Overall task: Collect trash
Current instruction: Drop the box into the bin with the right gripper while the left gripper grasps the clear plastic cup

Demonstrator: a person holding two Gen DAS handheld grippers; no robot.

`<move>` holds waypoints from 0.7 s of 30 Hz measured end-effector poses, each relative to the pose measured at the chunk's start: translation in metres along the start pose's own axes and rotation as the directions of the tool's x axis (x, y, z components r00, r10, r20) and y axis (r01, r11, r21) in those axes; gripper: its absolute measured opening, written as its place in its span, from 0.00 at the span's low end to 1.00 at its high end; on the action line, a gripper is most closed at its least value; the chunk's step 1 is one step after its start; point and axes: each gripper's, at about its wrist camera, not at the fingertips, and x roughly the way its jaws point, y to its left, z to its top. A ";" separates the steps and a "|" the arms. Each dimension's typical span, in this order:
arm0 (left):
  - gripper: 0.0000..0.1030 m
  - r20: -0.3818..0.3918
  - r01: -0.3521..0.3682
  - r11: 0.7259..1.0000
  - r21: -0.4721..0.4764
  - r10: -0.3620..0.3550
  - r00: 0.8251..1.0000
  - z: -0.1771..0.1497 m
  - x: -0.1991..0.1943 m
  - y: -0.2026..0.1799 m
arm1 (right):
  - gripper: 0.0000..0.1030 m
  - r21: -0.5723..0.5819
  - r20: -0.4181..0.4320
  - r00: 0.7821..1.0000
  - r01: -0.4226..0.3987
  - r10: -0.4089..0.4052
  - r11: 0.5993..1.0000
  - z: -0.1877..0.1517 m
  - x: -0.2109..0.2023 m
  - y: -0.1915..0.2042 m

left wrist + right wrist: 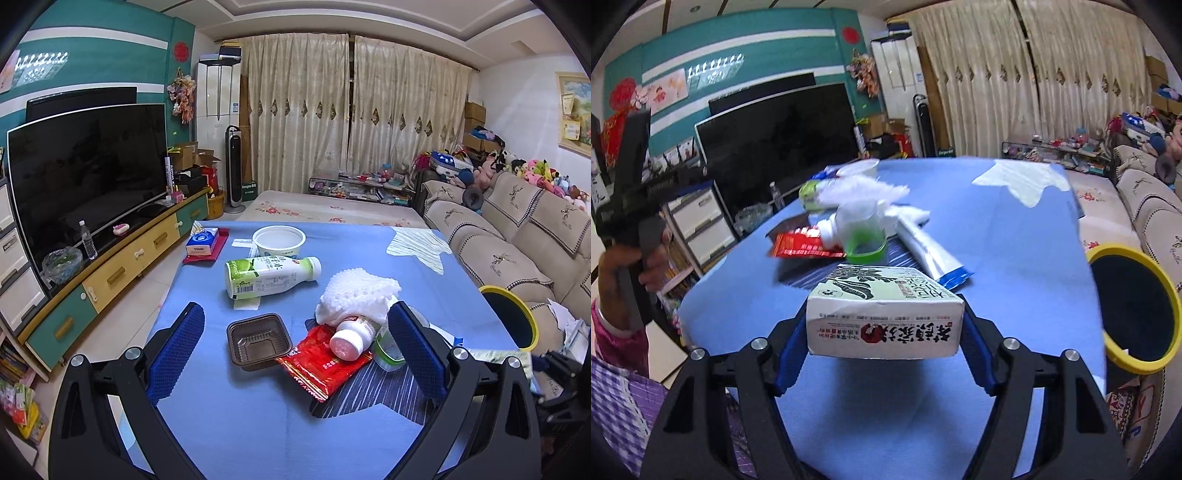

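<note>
Tongs of the left hand (295,328) stand wide apart above the blue surface (207,413), holding nothing; between their blue pads lie a brown plastic tray (257,341), empty, a red foil packet (325,360) and a small white-capped bottle (352,336) resting on it. White foam netting (360,293) sits behind the bottle, partly covering it. A clear green-tinted cup (386,350) is half hidden by the right pad. Farther back lie a green-labelled drink bottle (271,275) on its side and a white bowl (279,240), its inside bare. A yellow-rimmed bin (511,319) shows at the surface's right edge, cut off by the finger, its contents too dark to make out.

From the right wrist, the right tongs (884,332) clamp a white carton (884,319) on both sides, lifted off the surface (1015,258). Motion blurs the pile beyond it. Beside the surface, the bin (1132,306) gapes dark. At far left a hand (631,262) grips the other tool's handle.
</note>
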 end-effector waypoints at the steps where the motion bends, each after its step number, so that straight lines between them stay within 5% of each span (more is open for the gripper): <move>1: 0.95 -0.001 0.001 1.000 0.001 -0.001 1.000 0.000 0.001 -0.001 | 0.66 0.004 0.008 1.000 0.003 -0.003 1.000 0.001 -0.003 -0.002; 7: 0.95 -0.011 0.011 1.000 0.017 -0.011 1.000 0.000 0.004 -0.010 | 0.66 0.032 0.068 0.997 0.039 -0.041 0.999 0.010 -0.022 -0.017; 12: 0.95 -0.018 0.027 0.999 0.032 -0.026 1.000 -0.001 0.006 -0.017 | 0.66 0.112 0.115 0.980 0.151 -0.164 0.982 0.017 -0.038 -0.054; 17: 0.95 -0.040 0.043 0.998 0.052 -0.040 0.998 -0.003 0.016 -0.029 | 0.66 0.255 0.082 0.924 0.343 -0.373 0.904 0.016 -0.047 -0.119; 21: 0.95 -0.070 0.056 0.996 0.076 -0.051 0.996 -0.006 0.029 -0.042 | 0.66 0.343 0.006 0.885 0.436 -0.466 0.832 0.008 -0.038 -0.172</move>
